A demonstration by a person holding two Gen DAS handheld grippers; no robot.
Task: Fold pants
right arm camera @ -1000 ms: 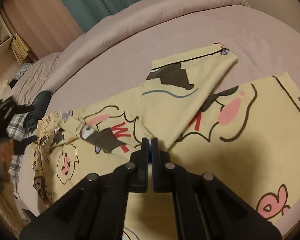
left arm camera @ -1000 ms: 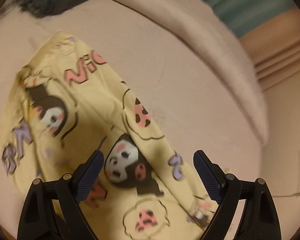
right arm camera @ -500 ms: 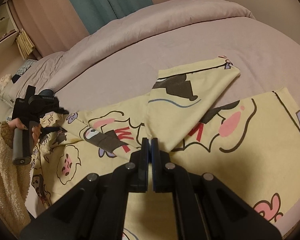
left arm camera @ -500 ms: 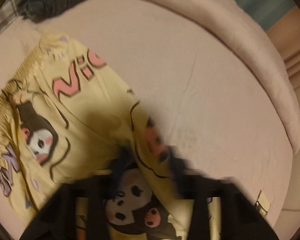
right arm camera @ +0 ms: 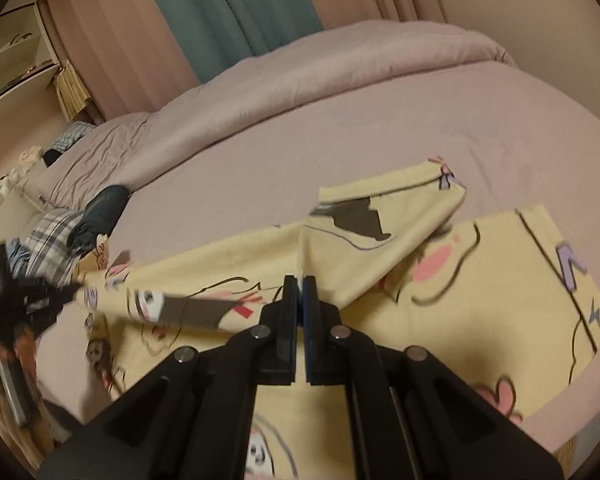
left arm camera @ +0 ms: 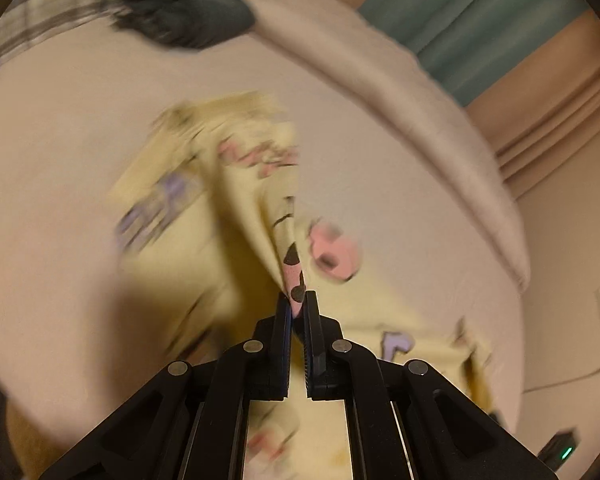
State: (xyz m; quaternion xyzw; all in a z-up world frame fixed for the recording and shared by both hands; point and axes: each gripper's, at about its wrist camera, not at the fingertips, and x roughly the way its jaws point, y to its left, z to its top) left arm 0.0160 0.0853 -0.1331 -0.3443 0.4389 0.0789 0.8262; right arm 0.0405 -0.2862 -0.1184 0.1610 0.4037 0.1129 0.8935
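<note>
Yellow cartoon-print pants (right arm camera: 480, 280) lie spread on a pink bed (right arm camera: 340, 128). My right gripper (right arm camera: 300, 280) is shut on a fold of the pants near their middle and lifts it slightly. My left gripper (left arm camera: 298, 298) is shut on the pants (left arm camera: 220, 240) edge, pinching a ridge of cloth that rises off the bed. In the right wrist view the left gripper (right arm camera: 32, 300) shows blurred at the far left, at the waistband end.
A dark rolled garment (right arm camera: 104, 208) and plaid clothes (right arm camera: 48, 240) lie at the bed's left end. A folded duvet (right arm camera: 300, 72) runs along the back. A teal curtain (right arm camera: 228, 12) and shelves (right arm camera: 16, 52) stand behind.
My left gripper went from open above the pants to shut on their edge and has pulled the cloth up. My right gripper stays shut on its fold and has risen slightly.
</note>
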